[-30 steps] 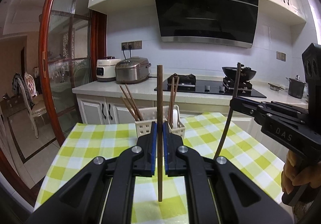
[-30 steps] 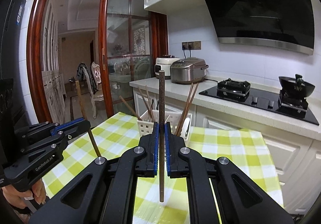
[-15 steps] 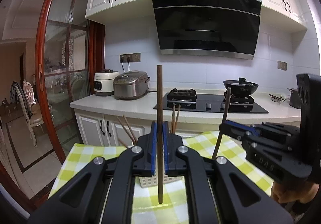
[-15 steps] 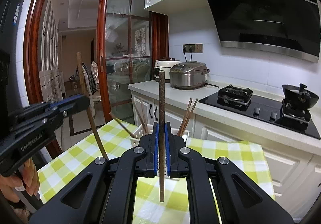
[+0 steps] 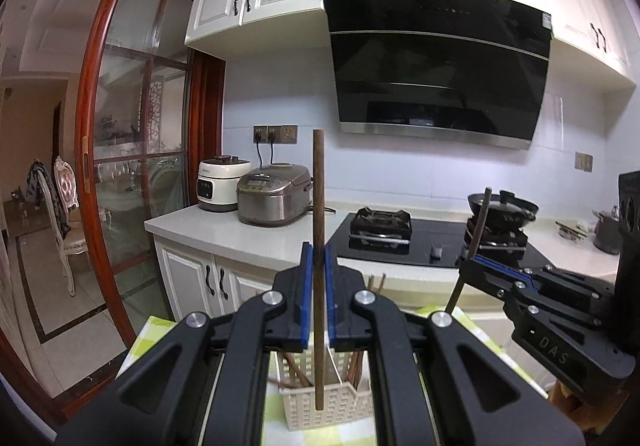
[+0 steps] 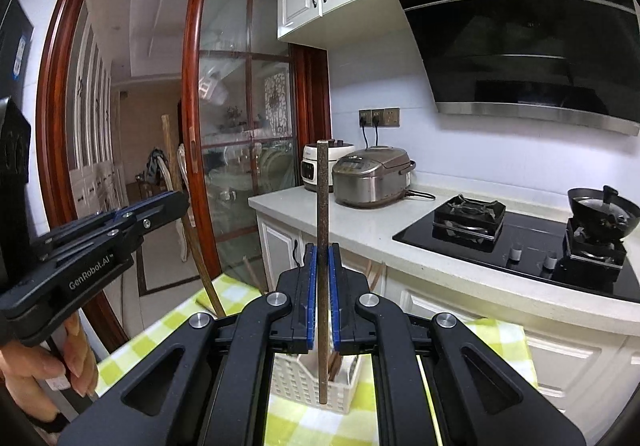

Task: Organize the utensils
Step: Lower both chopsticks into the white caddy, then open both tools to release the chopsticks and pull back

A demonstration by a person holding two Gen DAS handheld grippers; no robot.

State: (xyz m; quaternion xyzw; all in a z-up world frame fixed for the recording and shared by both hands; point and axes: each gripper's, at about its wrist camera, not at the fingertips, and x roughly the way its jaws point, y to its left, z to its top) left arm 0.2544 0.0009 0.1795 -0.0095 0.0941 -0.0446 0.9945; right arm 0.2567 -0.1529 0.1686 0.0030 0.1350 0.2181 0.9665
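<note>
In the left wrist view my left gripper (image 5: 319,258) is shut on an upright brown chopstick (image 5: 319,182). Its lower tip hangs over a white slotted basket (image 5: 332,406) that holds several chopsticks (image 5: 296,370). At the right edge, my right gripper (image 5: 466,264) grips a second, slanted chopstick (image 5: 480,218). The right wrist view has my right gripper (image 6: 322,258) shut on a dark speckled chopstick (image 6: 322,186), upright above the same basket (image 6: 296,378). On the left side of that view, the left gripper (image 6: 180,202) holds its chopstick (image 6: 202,266).
The basket stands on a table with a green-and-white checked cloth (image 6: 160,326). Behind it runs a white counter (image 5: 240,234) with two rice cookers (image 5: 274,198), a black hob (image 5: 400,242) and a wok (image 5: 502,206). A wood-framed glass door (image 5: 136,166) is at the left.
Both grippers have risen and moved forward toward the basket, each still holding its chopstick. The basket has dropped from mid-frame to the bottom of both views.
</note>
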